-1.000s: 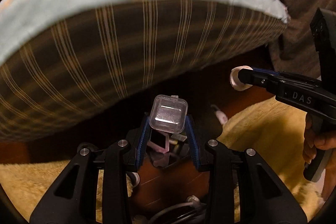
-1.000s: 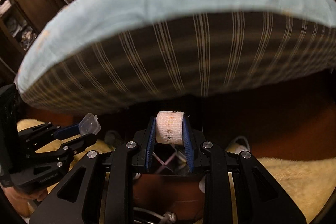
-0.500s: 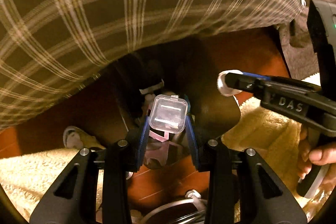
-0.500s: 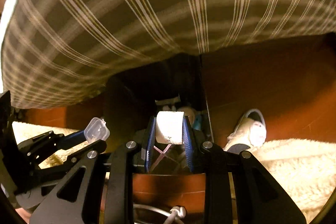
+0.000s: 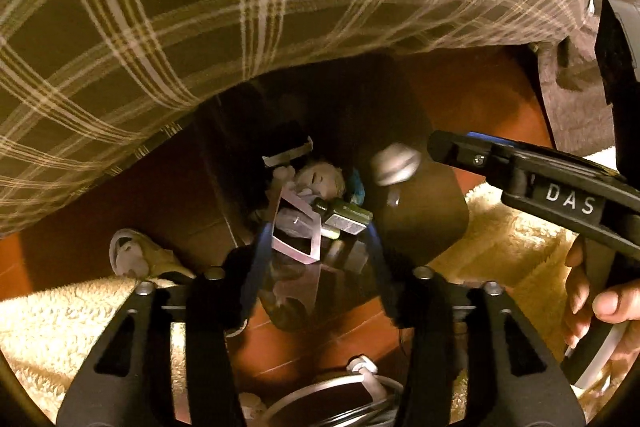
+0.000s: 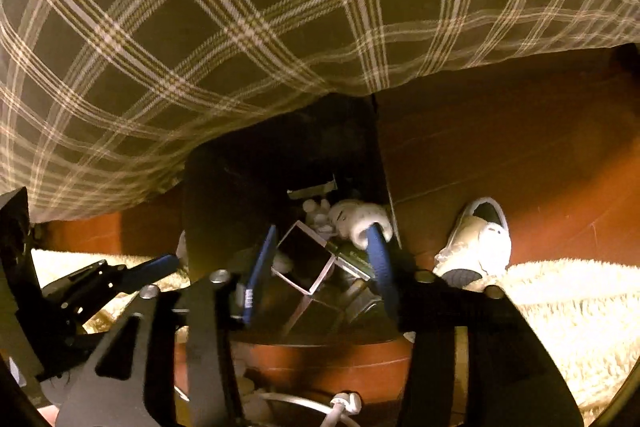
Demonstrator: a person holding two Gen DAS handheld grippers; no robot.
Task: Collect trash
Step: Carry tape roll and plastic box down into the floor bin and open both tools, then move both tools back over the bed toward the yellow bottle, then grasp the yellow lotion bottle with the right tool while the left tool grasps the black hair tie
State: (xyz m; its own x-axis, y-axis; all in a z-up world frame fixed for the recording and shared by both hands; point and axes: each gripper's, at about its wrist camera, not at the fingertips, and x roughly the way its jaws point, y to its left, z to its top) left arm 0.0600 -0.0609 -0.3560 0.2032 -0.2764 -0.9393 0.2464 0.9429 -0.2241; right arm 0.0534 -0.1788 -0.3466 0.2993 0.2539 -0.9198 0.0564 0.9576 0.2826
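Note:
Both grippers hang open over a dark bin [image 5: 424, 211] [image 6: 224, 195] holding several pieces of trash. My left gripper [image 5: 316, 251] is open and empty; the clear plastic lid it held is gone from its fingers. My right gripper [image 6: 324, 255] is open too. The white roll [image 5: 394, 163] is in mid-air, blurred, just off the right gripper's tip [image 5: 444, 147], above the bin. In the right wrist view the roll [image 6: 356, 219] lies by the right finger among the trash. A pink-edged box [image 5: 296, 243] [image 6: 304, 267] sits in the bin.
A plaid tablecloth [image 5: 240, 7] [image 6: 280, 7] hangs over the bin's far side. A white shoe [image 6: 476, 243] [image 5: 128, 259] lies on the red-brown floor beside the bin. A cream shag rug [image 5: 512, 239] [image 6: 568, 299] borders the near side. A hand [image 5: 600, 307] grips the right tool.
Both grippers tipped down over the bin and opened. The clear lid dropped from the left gripper; the white roll left the right one and is falling.

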